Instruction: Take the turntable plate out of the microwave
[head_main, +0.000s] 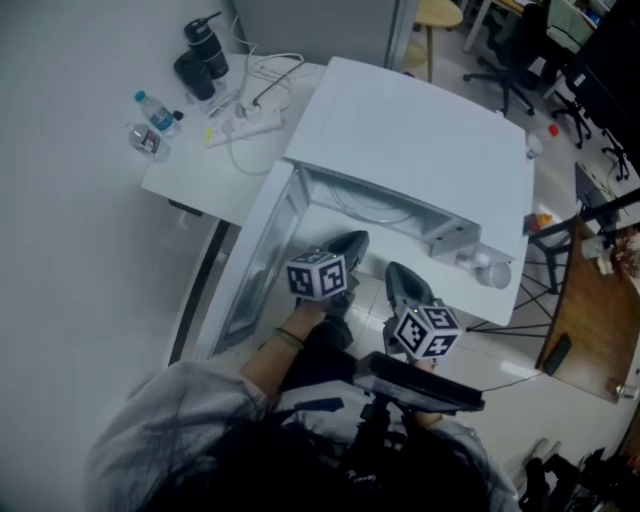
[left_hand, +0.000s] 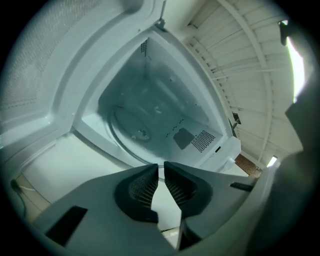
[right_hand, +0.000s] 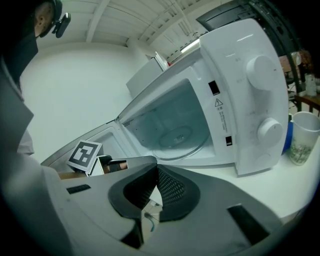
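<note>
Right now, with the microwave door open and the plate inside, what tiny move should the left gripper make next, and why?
Probably open the left gripper wider. Its jaws stand only a sliver apart and hold nothing, while it points into the open microwave at the turntable plate, which lies flat inside. Wider jaws could slip over the plate's near rim.

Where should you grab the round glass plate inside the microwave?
Pinch the near rim of the turntable plate, reaching straight in through the open door. It lies flat, walled in on the other sides, so only that edge is free.
</note>
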